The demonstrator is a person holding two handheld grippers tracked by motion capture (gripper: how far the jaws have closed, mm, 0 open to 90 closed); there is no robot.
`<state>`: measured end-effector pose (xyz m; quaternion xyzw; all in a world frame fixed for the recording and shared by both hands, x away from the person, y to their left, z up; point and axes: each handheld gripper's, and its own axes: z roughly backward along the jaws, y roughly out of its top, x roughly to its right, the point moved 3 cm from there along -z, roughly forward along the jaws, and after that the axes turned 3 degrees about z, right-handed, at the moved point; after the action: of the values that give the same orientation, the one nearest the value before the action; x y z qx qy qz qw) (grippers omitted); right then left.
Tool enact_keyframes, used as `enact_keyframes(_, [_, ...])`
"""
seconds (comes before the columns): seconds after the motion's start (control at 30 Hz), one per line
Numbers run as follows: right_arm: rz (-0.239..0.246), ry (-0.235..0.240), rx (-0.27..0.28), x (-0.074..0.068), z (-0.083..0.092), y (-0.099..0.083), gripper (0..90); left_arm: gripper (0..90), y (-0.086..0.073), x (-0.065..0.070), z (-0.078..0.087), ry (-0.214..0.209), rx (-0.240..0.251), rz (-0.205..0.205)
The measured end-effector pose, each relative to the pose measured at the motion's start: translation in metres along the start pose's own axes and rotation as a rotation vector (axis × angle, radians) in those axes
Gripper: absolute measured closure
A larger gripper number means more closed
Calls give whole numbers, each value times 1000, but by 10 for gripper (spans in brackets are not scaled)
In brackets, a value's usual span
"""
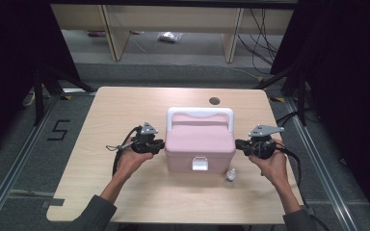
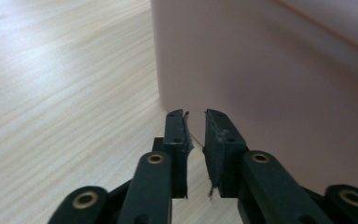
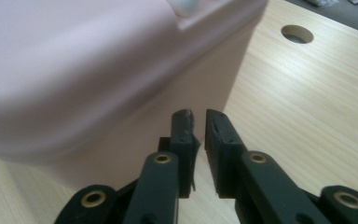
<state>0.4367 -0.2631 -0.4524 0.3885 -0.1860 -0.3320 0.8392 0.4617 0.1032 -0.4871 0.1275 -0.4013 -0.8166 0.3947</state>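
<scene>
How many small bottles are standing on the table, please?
1. One small bottle stands on the table just in front of the pink box, near its front right corner. Others may be hidden behind the box.

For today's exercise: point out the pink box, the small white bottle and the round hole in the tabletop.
pink box (image 1: 200,137), high view, middle of its lid.
small white bottle (image 1: 230,176), high view, its body.
round hole (image 1: 215,101), high view, its dark centre.
</scene>
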Motion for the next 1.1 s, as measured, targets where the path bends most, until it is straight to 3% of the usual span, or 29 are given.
enact_keyframes(0.23, [-43, -25, -16, 2, 12, -10, 704, 723, 1, -8, 8, -12, 18, 40])
enact_keyframes(0.37, [-63, -39, -26, 3, 19, -18, 625, 673, 5, -10, 15, -22, 23, 29])
enact_keyframes(0.5, [-89, -45, -29, 4, 27, -24, 554, 633, 6, -13, 20, -28, 29, 50])
enact_keyframes(0.63, [-105, -48, -23, 3, 34, -29, 523, 584, 10, -17, 27, -21, 14, 33])
enact_keyframes(0.67, [-80, -54, -17, 5, 35, -30, 517, 572, 11, -19, 29, -13, 10, 23])
enact_keyframes(0.73, [-108, -51, -15, 3, 37, -33, 502, 537, 15, -21, 33, 8, -1, 17])
enact_keyframes(0.77, [-79, -63, -8, 5, 38, -33, 496, 529, 17, -22, 35, 11, -7, 21])
enact_keyframes(0.8, [-97, -52, -13, 3, 38, -35, 493, 522, 19, -23, 37, 22, -14, 16])
enact_keyframes(0.87, [-74, -62, -6, 3, 38, -36, 490, 508, 24, -25, 41, 32, -34, -2])
enact_keyframes(0.93, [-77, -50, -16, 1, 38, -38, 483, 495, 29, -25, 44, 26, -27, -1])
enact_keyframes(0.97, [-105, -40, -27, -4, 37, -39, 481, 483, 32, -25, 45, 30, -21, -1])
enact_keyframes(1.07, [-65, -54, -21, -2, 37, -40, 480, 467, 39, -24, 47, 27, -27, -11])
enact_keyframes(1.1, [-91, -48, -30, -4, 37, -41, 480, 461, 41, -24, 48, 22, -23, -5])
